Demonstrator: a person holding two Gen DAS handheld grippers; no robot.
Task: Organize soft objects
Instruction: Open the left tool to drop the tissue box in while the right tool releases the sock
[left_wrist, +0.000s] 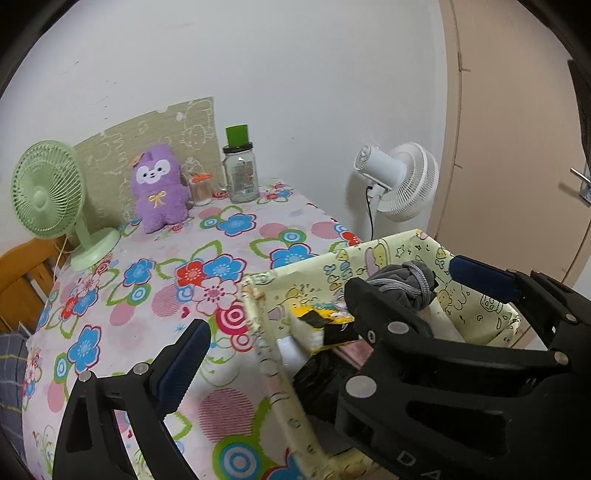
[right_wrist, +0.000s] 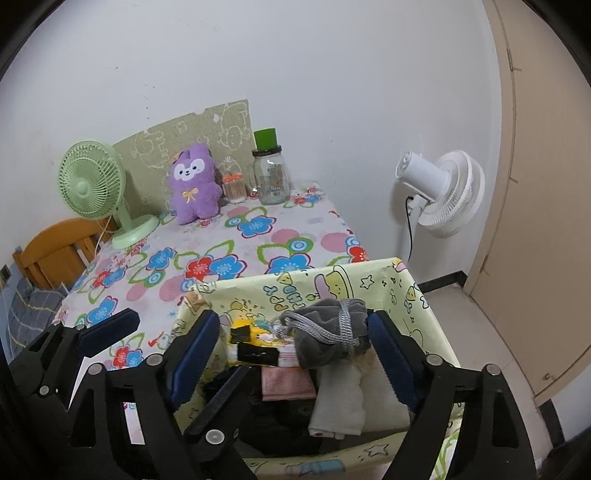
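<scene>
A pale yellow cartoon-print fabric box (right_wrist: 369, 284) (left_wrist: 391, 251) stands at the table's near edge. It holds a pink folded cloth (right_wrist: 288, 384), a white cloth (right_wrist: 340, 406) and a yellow-and-black item (right_wrist: 255, 343). On top lies a grey drawstring bundle (right_wrist: 325, 343) (left_wrist: 406, 280). My right gripper (right_wrist: 295, 332) (left_wrist: 413, 288) is open around the bundle, the left pad clearly apart from it. My left gripper (left_wrist: 273, 362) is open and straddles the box's left wall, holding nothing. A purple plush (right_wrist: 194, 184) (left_wrist: 159, 188) sits upright at the back of the table.
On the floral tablecloth (right_wrist: 258, 236) stand a green desk fan (right_wrist: 92, 184), a glass jar with a green cup on it (right_wrist: 271, 177) and a small swab container (right_wrist: 234, 188). A white standing fan (right_wrist: 443, 192) and a door (right_wrist: 535, 221) are to the right, a wooden chair (right_wrist: 51, 251) to the left.
</scene>
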